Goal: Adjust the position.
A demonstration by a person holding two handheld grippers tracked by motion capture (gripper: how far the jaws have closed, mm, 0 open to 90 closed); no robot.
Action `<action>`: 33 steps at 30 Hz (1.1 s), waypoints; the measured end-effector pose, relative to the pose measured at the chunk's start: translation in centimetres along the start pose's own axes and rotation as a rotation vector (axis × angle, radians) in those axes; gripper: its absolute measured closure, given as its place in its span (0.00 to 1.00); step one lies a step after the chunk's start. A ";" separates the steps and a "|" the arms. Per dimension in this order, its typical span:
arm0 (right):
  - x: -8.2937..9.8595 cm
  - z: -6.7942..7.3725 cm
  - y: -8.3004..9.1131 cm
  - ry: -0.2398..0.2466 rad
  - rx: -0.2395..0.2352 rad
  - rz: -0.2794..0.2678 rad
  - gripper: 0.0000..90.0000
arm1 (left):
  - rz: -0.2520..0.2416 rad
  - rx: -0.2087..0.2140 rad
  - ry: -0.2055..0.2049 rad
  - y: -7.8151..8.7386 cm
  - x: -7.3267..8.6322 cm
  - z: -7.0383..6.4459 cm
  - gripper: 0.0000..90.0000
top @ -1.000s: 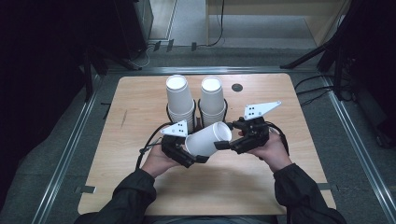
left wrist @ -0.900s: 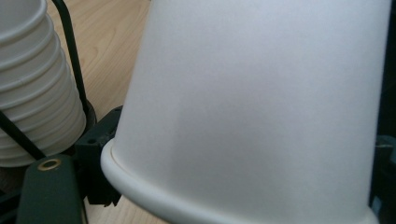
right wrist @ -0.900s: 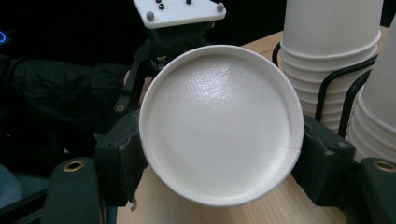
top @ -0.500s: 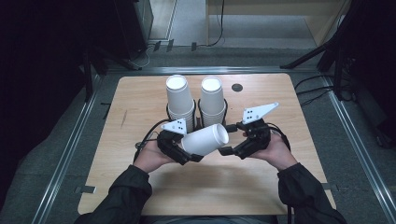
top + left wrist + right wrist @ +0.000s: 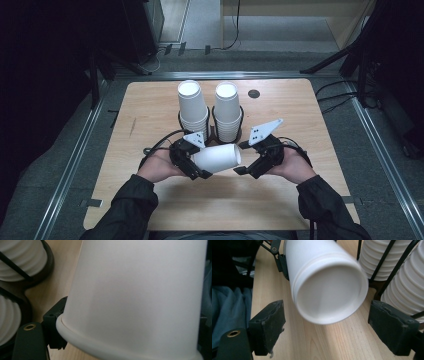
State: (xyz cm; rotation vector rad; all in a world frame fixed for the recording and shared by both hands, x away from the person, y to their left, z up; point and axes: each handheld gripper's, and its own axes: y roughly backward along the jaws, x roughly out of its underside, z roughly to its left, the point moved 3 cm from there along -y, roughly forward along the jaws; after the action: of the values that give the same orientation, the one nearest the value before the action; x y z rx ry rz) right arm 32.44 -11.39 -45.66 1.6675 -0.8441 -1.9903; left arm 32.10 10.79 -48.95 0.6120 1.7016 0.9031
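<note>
Paper cup (image 5: 216, 158), white and lying on its side, hangs above the worktop (image 5: 150, 110) between the two grippers, its rolled rim toward the left gripper (image 5: 187, 161) and its closed base toward the right gripper (image 5: 252, 162). In the left gripper view the cup (image 5: 140, 297) sits right at the jaws, its rim just above one black pad at the lower left, and the cup wall covers the other side; the jaws look closed on the rim end, pinching it. In the right gripper view the base of the cup (image 5: 329, 297) faces the camera, slightly blurred, and sits between the two black pads (image 5: 268, 327), which stand spread on either side without touching it. Beyond the jaws of both grippers, two tall stacks of white cups (image 5: 192, 107) stand upright side by side in black wire holders (image 5: 235, 131) near the middle of the worktop; in the right gripper view these stacks (image 5: 402, 277) rise just past the right-hand pad, and in the left gripper view their ribbed rims (image 5: 17, 262) show at the left edge. The person's hands (image 5: 157, 167) hold each gripper from below, dark sleeves (image 5: 125, 210) reaching in over the near edge of the worktop.
</note>
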 end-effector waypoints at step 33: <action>0.4 1.6 -5.3 0.158 -0.085 0.206 0.26 | 0.166 0.101 -0.015 -3.6 -0.4 -1.2 0.14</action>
State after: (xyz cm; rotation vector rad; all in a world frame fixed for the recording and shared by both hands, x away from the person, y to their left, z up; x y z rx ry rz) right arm 31.15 -7.46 -49.32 1.5959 -0.8260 -1.7088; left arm 31.21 8.01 -51.47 0.8352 1.7095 0.9305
